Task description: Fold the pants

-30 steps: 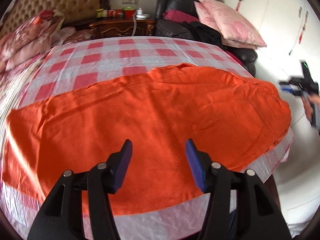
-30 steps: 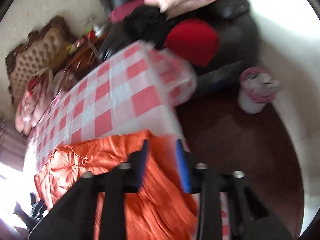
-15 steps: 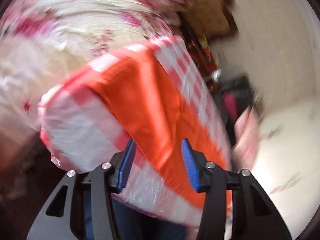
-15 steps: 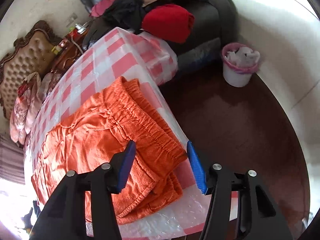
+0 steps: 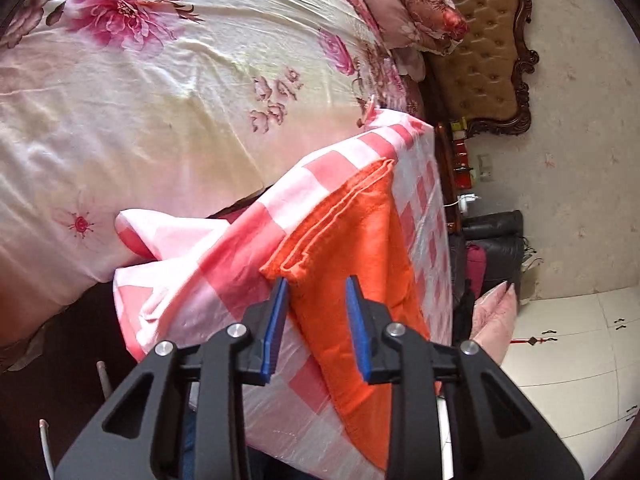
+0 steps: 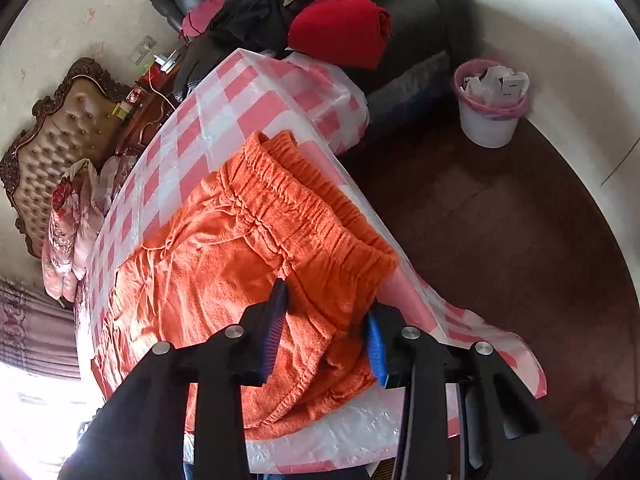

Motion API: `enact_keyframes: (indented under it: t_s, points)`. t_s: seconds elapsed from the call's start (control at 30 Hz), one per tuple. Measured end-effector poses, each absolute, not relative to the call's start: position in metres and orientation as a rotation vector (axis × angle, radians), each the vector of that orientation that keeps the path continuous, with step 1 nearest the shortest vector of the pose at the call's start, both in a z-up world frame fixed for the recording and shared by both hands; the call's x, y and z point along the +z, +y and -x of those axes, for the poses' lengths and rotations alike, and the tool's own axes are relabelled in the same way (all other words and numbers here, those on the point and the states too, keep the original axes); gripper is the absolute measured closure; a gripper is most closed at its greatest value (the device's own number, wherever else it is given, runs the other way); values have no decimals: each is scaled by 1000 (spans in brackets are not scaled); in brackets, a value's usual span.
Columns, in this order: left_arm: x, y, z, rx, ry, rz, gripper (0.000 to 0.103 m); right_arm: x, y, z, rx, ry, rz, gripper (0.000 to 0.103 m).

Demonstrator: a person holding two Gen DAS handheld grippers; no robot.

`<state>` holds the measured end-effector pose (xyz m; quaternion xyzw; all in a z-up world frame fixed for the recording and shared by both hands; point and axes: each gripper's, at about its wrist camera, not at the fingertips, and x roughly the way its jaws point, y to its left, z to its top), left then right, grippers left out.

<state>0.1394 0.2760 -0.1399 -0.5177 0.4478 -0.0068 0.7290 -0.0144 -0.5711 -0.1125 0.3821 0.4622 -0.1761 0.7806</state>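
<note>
Orange pants [image 6: 224, 264] lie spread on a table with a pink-and-white checked cloth [image 6: 224, 92]. In the right wrist view the elastic waistband [image 6: 304, 204] lies at the near right end. My right gripper [image 6: 326, 312] is open, its jaws on either side of the near waistband corner. In the left wrist view the pants' leg end with its hem [image 5: 344, 200] lies on the checked cloth [image 5: 240, 256]. My left gripper [image 5: 316, 304] is open, its blue pads straddling the near corner of the leg hem.
A bed with a floral sheet [image 5: 140, 92] and a tufted headboard [image 5: 484, 60] stands beside the table. A black sofa with a red bundle [image 6: 340, 28] and a pink-lined bin [image 6: 490, 104] stand on the dark floor beyond the waistband end.
My left gripper swung from the middle of the pants to the leg hem end and came in close. My right gripper moved down onto the waistband corner, jaws still open.
</note>
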Motion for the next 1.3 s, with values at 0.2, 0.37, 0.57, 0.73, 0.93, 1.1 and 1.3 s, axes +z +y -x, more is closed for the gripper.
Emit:
enact_keyframes:
  t_s: [0.2, 0.37, 0.57, 0.73, 0.93, 1.1, 1.3]
  points:
    - [-142, 275, -149, -36, 998, 1109, 74, -118, -571, 11, -370, 1006, -838, 56]
    - [-139, 269, -159, -12, 1037, 1020, 87, -123, -573, 9, -364, 1001, -846, 56]
    - [-126, 268, -173, -21, 1051, 890, 94, -114, -575, 11, -345, 966, -871, 76]
    - [-94, 280, -183, -63, 992, 887, 94, -91, -567, 17, -304, 931, -899, 82]
    - [-81, 285, -201, -66, 981, 859, 94, -79, -553, 19, -276, 920, -903, 83]
    - [-96, 290, -203, -46, 1008, 877, 94, -103, -549, 29, -291, 954, -944, 83]
    - [-117, 293, -194, -27, 1039, 892, 94, -130, -557, 39, -298, 954, -947, 86]
